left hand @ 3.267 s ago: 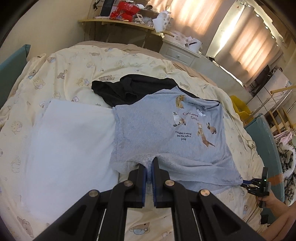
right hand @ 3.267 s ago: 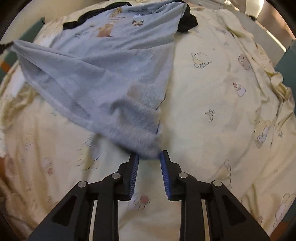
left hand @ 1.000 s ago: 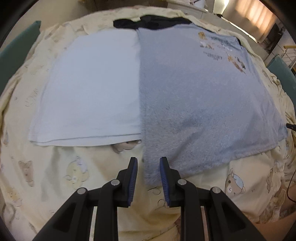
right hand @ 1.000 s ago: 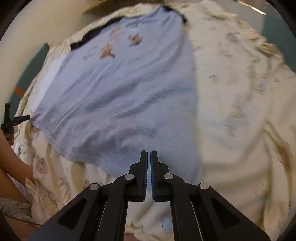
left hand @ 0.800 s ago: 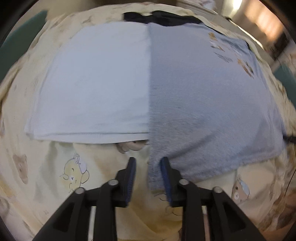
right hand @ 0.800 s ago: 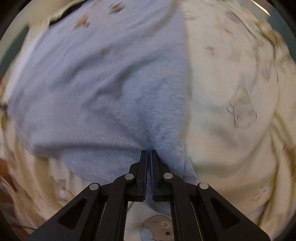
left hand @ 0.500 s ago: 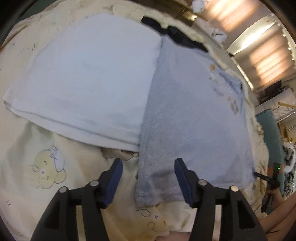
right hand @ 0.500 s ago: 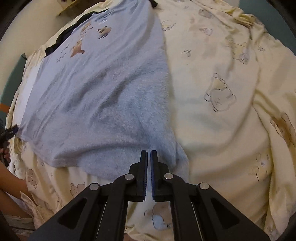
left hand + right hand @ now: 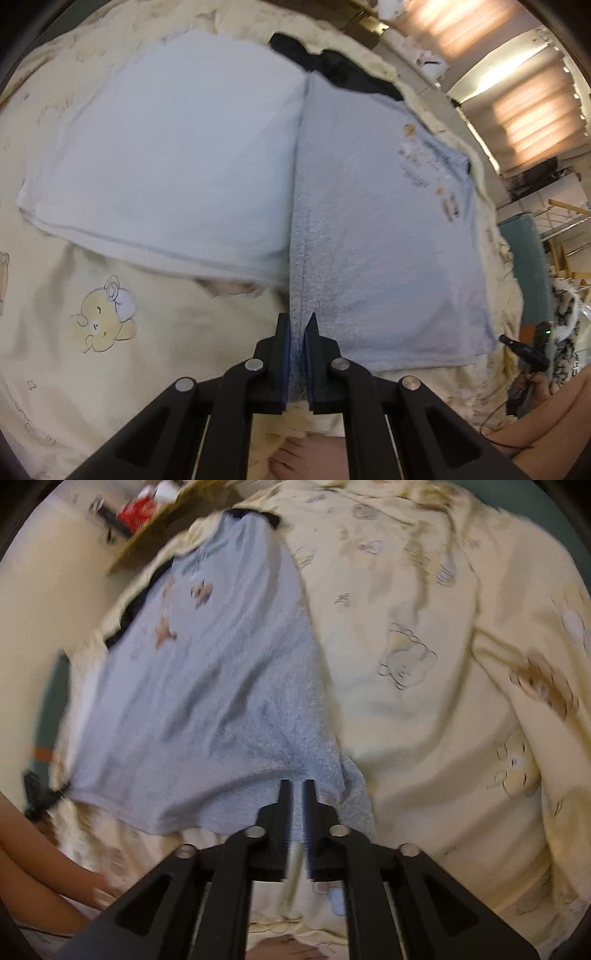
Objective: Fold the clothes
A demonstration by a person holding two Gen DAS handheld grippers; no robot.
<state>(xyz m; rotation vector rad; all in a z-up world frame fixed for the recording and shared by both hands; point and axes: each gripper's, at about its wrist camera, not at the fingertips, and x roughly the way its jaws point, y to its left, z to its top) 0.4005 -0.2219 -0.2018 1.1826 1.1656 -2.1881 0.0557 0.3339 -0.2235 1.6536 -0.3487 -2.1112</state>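
A light grey-blue T-shirt [image 9: 384, 229] with small animal prints lies spread flat on the bed, print end far from me. My left gripper [image 9: 296, 325] is shut on the shirt's near left hem corner. My right gripper [image 9: 296, 790] is shut on the near right hem corner of the same shirt [image 9: 207, 686]. The right gripper also shows at the far right of the left wrist view [image 9: 524, 350], and the left gripper shows small at the left edge of the right wrist view [image 9: 44, 794].
A folded white garment [image 9: 173, 147] lies left of the shirt, touching its edge. A black garment [image 9: 332, 70] lies beyond the shirt. The bed has a cream bear-print cover [image 9: 443, 686]. A cluttered shelf [image 9: 144, 513] stands behind. A drying rack [image 9: 565, 236] stands right.
The left gripper, open half a second ago, has closed on the shirt's left hem corner. The right gripper stays shut on the right corner, and both views have shifted slightly.
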